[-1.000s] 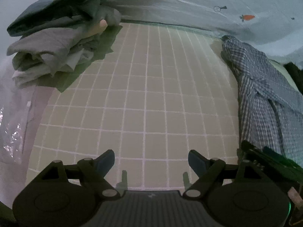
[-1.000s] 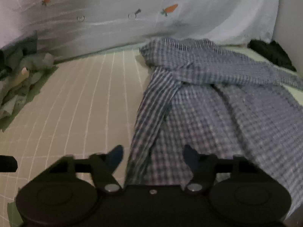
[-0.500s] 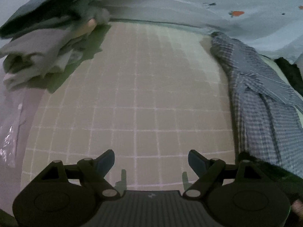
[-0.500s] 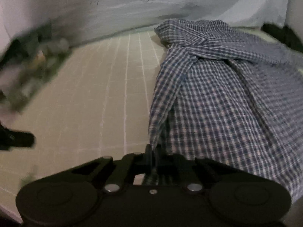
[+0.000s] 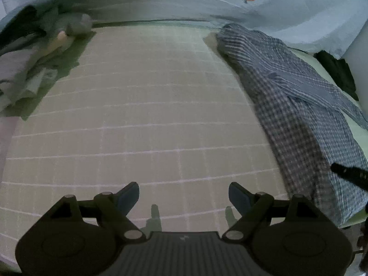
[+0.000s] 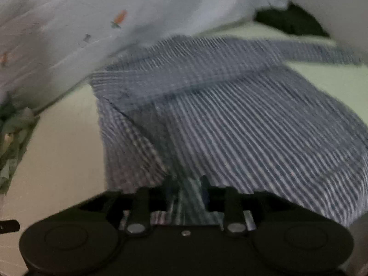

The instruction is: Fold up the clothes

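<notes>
Between my right claw's (image 6: pixel 186 193) clenched jaws sits the checked shirt's (image 6: pixel 230 119) hem. My left claw (image 5: pixel 184 195), released, hovers over bare mat (image 5: pixel 142 115). Draw evenly, keeping the cloth taut.

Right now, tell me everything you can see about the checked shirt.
The checked shirt is thin woven cloth in a small blue and white check, unfolded and rumpled. It lies on the gridded sheet along its right side, one sleeve trailing off to the right. Its far end lies near the carrot-print cloth. The right gripper is shut on its near edge, bunching the cloth between the fingers. The left gripper is open and clear of it.
</notes>
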### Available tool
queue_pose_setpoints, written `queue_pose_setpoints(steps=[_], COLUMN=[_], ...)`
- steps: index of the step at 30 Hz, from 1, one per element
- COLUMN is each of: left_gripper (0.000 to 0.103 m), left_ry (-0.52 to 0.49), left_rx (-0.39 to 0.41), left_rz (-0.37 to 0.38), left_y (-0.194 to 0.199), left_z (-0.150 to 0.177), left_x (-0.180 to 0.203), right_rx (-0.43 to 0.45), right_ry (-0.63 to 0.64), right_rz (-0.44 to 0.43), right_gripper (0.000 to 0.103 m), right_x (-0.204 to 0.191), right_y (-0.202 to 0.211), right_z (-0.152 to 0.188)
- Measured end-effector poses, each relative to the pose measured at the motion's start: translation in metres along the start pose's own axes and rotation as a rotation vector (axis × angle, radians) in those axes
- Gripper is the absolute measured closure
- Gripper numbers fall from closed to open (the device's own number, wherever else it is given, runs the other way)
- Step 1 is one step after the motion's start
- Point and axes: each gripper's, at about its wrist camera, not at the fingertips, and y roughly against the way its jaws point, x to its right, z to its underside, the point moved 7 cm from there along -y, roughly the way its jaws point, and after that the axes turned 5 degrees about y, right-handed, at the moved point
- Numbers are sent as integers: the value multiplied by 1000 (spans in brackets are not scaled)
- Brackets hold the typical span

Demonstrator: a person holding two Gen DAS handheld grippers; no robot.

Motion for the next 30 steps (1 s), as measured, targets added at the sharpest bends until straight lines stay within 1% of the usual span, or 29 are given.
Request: queue_pose_setpoints(steps=[2,5,8,13,15,16,17,18,20,22,25,26,27,28,29,30], left_gripper=[18,18,18,17,17,17,17,17,17,17,17,17,17,17,17,17], left_ry=[8,16,7,-12,-20,-23,-28,-34,-43,-44,-45,-44,-42,-40,-38,-35], left_rx=[-9,-28,-46,-74,-85,-91,-94,-95,-96,-92,-92,-95,-97,-100,-103,-103], left_rz=[-2,-5,0,10,14,17,19,23,29,32,33,33,33,31,27,23], left_y=[-2,-7,-12,-19,-23,-24,-25,-26,-26,-25,-24,-25,-26,-27,-28,-28], left_z=[2,8,14,22,25,27,28,28,27,26,26,26,26,26,26,25], left_x=[13,30,42,60,67,71,74,77,82,85,87,87,87,88,90,91], right_rx=[-22,-70,-97,-137,-157,-166,-175,-184,-202,-200,-151,-138,-139,-146,-159,-173], right_ry=[-24,-45,-101,-93,-103,-124,-169,-222,-344,-432,-586,-635,-652,-617,-527,-464], right_rz=[-37,-57,-104,-152,-167,-181,-203,-230,-298,-365,-499,-518,-503,-456,-387,-357], right_gripper=[54,54,55,57,60,66,73,77,100,101,101,101,101,101,101,101], right_x=[4,2,-1,-11,-10,-9,-5,0,12,24,45,54,63,70,72,71], right_y=[1,-2,-3,7,8,8,7,6,3,5,15,16,16,15,15,15], right_z=[10,29,40,52,56,58,60,62,66,65,52,48,46,44,42,41])
